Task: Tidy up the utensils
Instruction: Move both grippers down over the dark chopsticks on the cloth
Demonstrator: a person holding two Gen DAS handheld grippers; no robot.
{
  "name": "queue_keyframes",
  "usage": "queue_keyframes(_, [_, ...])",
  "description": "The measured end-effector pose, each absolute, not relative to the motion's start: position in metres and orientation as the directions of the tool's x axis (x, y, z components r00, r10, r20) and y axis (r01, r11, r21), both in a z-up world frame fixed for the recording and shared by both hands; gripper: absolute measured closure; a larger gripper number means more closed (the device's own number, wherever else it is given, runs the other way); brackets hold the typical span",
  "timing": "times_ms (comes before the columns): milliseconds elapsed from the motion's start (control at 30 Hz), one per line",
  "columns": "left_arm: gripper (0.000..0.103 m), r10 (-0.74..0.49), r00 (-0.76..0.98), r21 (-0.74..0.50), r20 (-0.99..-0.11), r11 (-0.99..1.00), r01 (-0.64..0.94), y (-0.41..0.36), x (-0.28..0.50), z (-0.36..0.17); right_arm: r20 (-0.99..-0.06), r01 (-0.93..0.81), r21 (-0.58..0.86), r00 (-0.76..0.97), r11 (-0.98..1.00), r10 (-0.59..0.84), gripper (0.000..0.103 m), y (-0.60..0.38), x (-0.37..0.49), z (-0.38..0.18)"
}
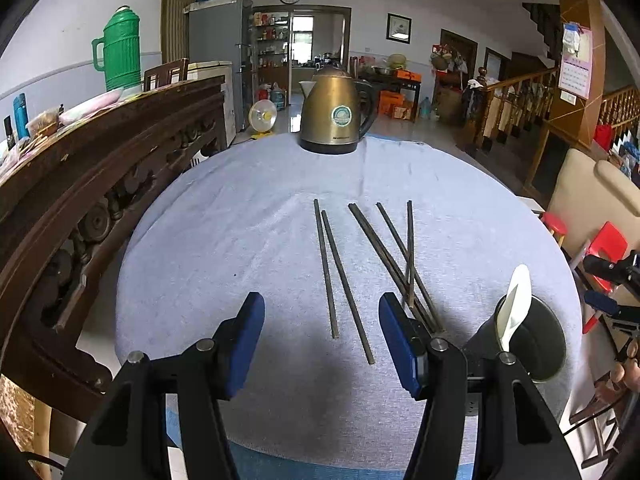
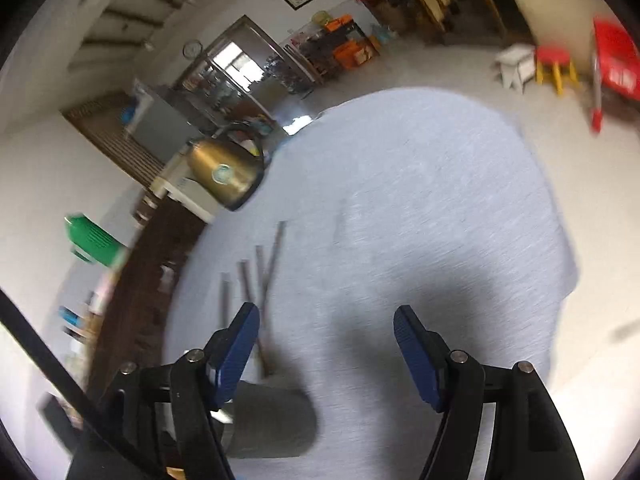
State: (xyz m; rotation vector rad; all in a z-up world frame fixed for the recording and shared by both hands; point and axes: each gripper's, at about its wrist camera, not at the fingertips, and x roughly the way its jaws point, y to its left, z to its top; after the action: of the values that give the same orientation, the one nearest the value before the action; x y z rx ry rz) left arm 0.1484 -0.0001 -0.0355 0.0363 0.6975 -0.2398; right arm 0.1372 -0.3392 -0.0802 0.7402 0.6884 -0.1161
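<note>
Several thin dark chopsticks [image 1: 348,276] lie loose on a table under a pale blue towel [image 1: 224,248]; the right-hand ones cross each other. A dark cylindrical holder [image 1: 536,348] stands at the right with a white spoon [image 1: 516,304] in it. My left gripper [image 1: 321,303] is open just above the near ends of the chopsticks, its pads touching nothing. The right wrist view is blurred. There my right gripper [image 2: 327,314] is open over bare towel, with the chopsticks [image 2: 260,276] off to its left and the holder [image 2: 272,420] low beside its left finger.
A brass-coloured kettle [image 1: 336,116] stands at the far edge of the table. A carved dark wooden cabinet [image 1: 100,168] runs close along the left, with a green thermos [image 1: 120,48] on top. Red chairs [image 1: 608,248] stand to the right of the table.
</note>
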Motion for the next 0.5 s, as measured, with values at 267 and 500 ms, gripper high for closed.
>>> queue_keyframes(267, [0.040, -0.163, 0.739, 0.006, -0.653, 0.975, 0.220, 0.003, 0.162, -0.027, -0.635, 0.331, 0.536, 0.764, 0.776, 0.113, 0.024, -0.350, 0.146, -0.058])
queue_keyframes(500, [0.038, -0.174, 0.625, -0.025, -0.761, 0.971, 0.239, 0.020, 0.210, -0.028, -0.777, 0.369, 0.444, 0.613, 0.816, 0.146, 0.024, -0.358, 0.198, -0.056])
